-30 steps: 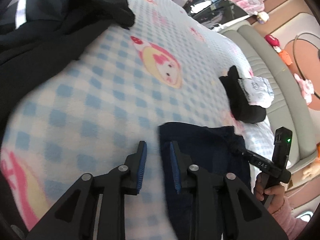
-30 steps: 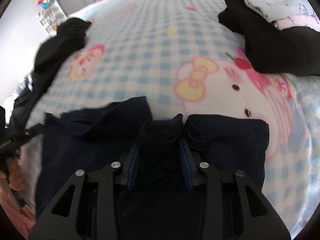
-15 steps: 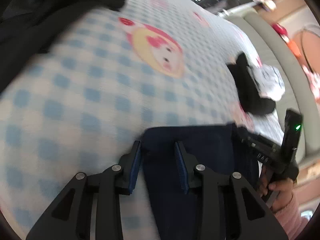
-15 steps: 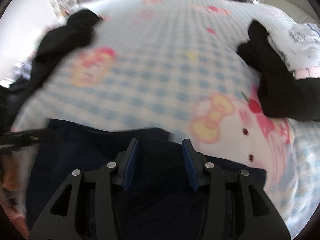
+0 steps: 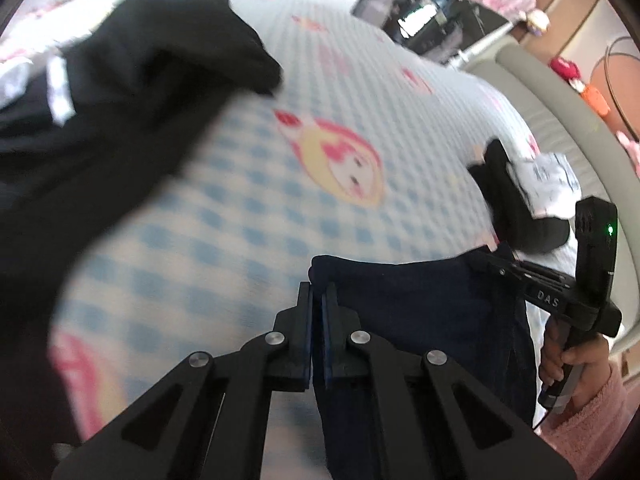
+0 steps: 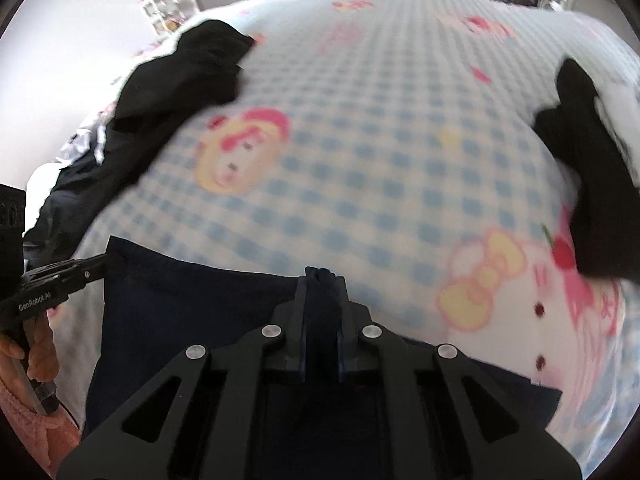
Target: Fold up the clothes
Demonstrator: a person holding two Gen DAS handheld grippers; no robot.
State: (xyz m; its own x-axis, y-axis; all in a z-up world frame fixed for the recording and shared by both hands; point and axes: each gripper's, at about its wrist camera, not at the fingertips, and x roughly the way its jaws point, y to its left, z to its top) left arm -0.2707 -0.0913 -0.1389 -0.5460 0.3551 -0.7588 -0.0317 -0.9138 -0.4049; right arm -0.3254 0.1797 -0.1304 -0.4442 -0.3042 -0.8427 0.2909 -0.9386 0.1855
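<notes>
Left gripper (image 5: pixel 316 300): we see its jaws pinched nearly together on the left top corner of the navy garment (image 5: pixel 420 320); blue pads, black fingers
Right gripper (image 6: pixel 320 280): we see it clamped narrow on a bunched tuft of the same navy cloth at the top edge, the tuft poking out past the fingertips
Navy garment: we find it lying on the blanket (image 5: pixel 248 208) at the near edge, its top edge stretched between the two grippers, the rest spread flat below them
Writing, left view: we read "DAS" in pale letters on the side of the right gripper's black body; a green light glows on the black box above it
Writing, right view: we read "GenRobot.AI" on the left gripper's arm at the left edge; a partial "GO" shows on the black block above it, the rest cut off
Hands: a hand (image 5: pixel 576 360) in a pink fuzzy sleeve (image 5: pixel 592 412) grips each handle
Blanket: blue and white check with pink and yellow cartoon cat faces and a bow
Black clothes (image 5: pixel 120 100): we see a loose heap at the far left with a white stripe
Stack (image 5: pixel 528 196): black and white folded pieces, far right, well apart from the navy garment
</notes>
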